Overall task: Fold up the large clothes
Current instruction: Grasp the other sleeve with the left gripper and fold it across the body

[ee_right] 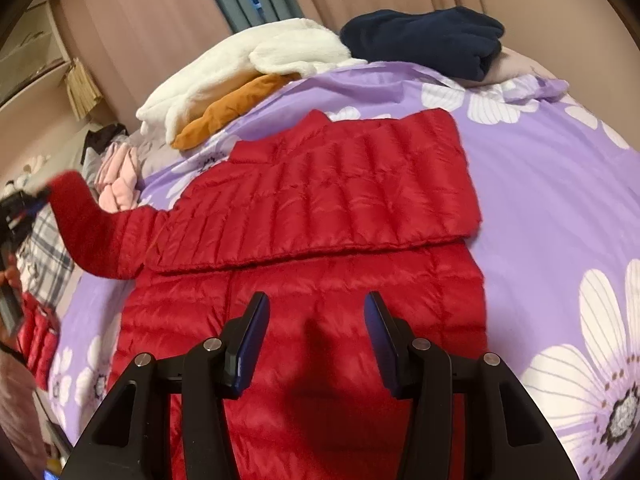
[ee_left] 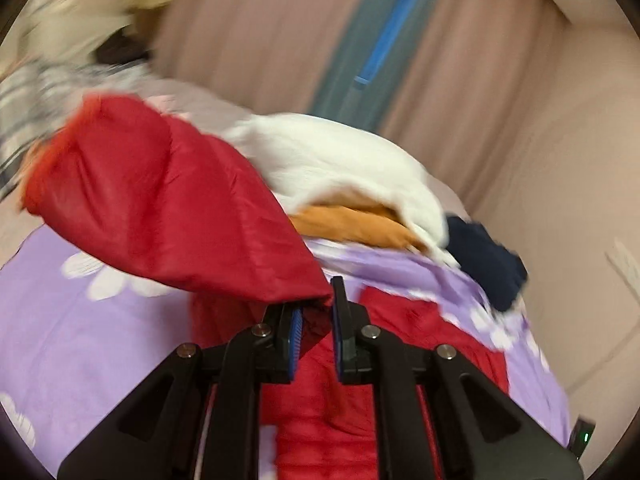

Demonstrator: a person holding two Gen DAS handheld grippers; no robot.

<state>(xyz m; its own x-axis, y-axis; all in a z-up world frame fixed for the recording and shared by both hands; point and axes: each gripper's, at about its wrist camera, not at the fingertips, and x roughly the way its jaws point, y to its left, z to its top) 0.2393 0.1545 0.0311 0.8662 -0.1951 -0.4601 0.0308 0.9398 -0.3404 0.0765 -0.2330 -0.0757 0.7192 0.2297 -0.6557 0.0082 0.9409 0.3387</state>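
red quilted puffer jacket (ee_right: 320, 208): light, soft, slippery; grip cuff/hem | left gripper (ee_left: 316, 320): jaws clamped on left sleeve (ee_left: 160, 208) | right gripper (ee_right: 316, 344): jaws apart, empty

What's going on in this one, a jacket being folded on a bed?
Yes. A person with a handheld gripper in each hand is folding a red puffer jacket on a purple flowered bedspread. The left gripper is shut on the jacket's sleeve, lifted clear of the bed. One side is already folded across the body. The right gripper hovers open over the lower jacket, holding nothing. A white, an orange and a navy garment lie piled at the far edge.
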